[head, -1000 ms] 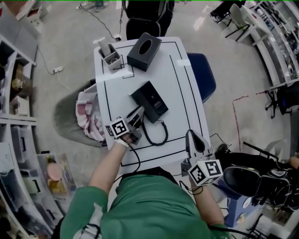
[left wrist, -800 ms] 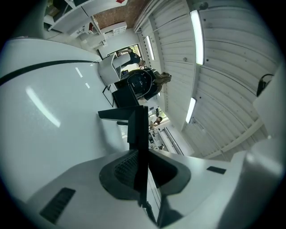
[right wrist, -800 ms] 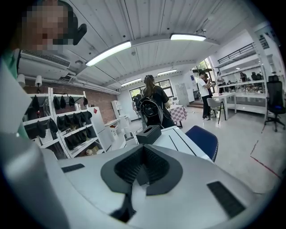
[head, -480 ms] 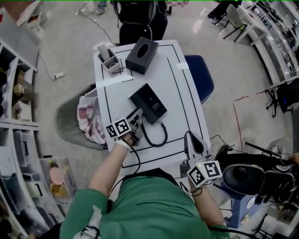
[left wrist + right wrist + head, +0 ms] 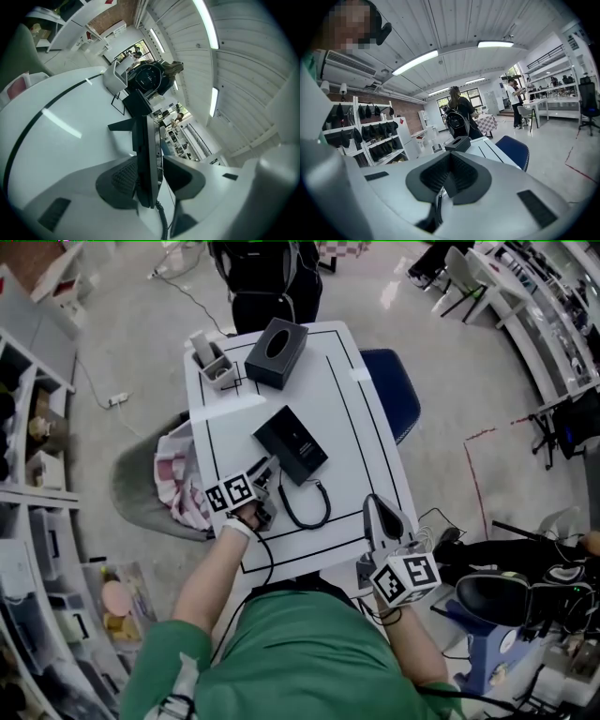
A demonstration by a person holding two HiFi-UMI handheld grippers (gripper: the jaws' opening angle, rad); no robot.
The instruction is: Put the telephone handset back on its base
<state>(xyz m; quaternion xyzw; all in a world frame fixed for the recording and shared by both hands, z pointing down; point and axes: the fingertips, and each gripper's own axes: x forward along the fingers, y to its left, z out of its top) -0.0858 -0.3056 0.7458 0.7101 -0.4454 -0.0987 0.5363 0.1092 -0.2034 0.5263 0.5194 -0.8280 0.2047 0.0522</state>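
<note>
1. One telephone handset (image 5: 146, 154), one base (image 5: 292, 442), one tissue box (image 5: 275, 352), two claws.
2. The handset sits at the base's 7 o'clock edge, its long axis running toward 12 o'clock.
3. The left claw (image 5: 265, 479) has just been opening and now stands wide around the handset without gripping it. The right claw (image 5: 377, 512) is closed and empty.

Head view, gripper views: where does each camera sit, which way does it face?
Head view: on the person's head, facing steeply down at the table; torso, forearms, left gripper, right gripper show.
Left gripper view: on that gripper, looking along its jaws, which have just been opening, handset between them.
Right gripper view: on that gripper, looking over the table; jaws together.
Shared: tissue box, in head and right gripper views.
</note>
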